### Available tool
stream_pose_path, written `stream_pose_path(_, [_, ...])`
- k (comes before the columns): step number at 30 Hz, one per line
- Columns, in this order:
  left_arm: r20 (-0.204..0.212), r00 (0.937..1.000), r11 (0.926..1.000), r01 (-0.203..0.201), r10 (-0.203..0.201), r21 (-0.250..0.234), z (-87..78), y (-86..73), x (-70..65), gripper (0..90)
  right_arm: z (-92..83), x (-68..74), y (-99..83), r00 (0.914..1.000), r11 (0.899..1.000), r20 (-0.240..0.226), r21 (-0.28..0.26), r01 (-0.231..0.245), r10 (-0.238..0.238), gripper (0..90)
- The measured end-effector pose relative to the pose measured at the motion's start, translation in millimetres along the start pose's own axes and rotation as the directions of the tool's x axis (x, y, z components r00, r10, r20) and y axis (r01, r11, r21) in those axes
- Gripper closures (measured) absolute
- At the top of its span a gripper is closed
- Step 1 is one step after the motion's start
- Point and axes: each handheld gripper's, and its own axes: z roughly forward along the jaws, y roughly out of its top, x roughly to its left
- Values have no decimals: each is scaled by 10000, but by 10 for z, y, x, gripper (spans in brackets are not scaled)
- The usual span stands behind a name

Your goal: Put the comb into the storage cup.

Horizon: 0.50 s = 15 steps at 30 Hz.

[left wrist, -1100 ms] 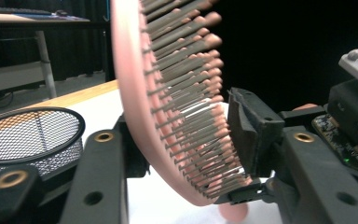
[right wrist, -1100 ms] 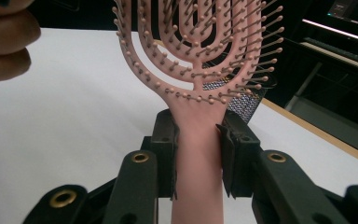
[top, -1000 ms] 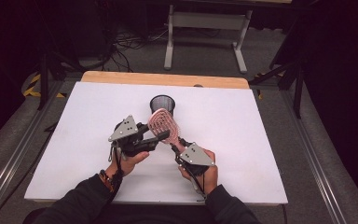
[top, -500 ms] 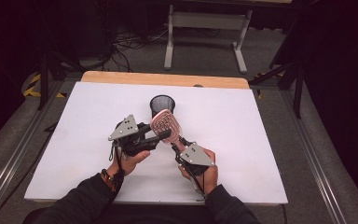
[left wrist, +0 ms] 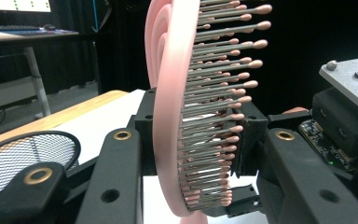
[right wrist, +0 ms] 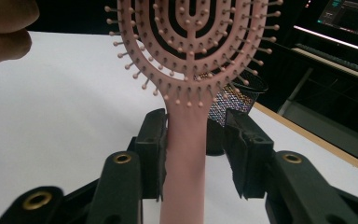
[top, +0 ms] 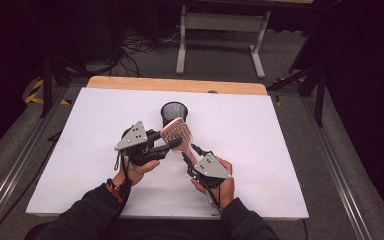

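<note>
A pink hairbrush is held up over the middle of the white table. My left gripper is shut on its head: in the left gripper view one pad presses the brush's back and the other the bristle tips, around my left gripper. My right gripper is at the handle. Its jaws have just been opening. In the right gripper view the handle stands between them, against the left pad with a gap to the right pad, so my right gripper is open.
A black mesh cup stands upright on the table just behind the brush, and it is seen again as the mesh cup and the mesh cup. A wooden strip edges the table's far side. A metal stand is on the floor beyond.
Both hands and the brush stay where they were. The jaw movement is too small to make out in the high view.
</note>
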Motion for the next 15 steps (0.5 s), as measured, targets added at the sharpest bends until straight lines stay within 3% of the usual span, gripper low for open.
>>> stream_pose_path(15, [-370, 9993, 9999, -111, 107, -95, -123, 29, 105, 633, -75, -96, -16, 9991, 9994, -404, -312, -155, 142, 348])
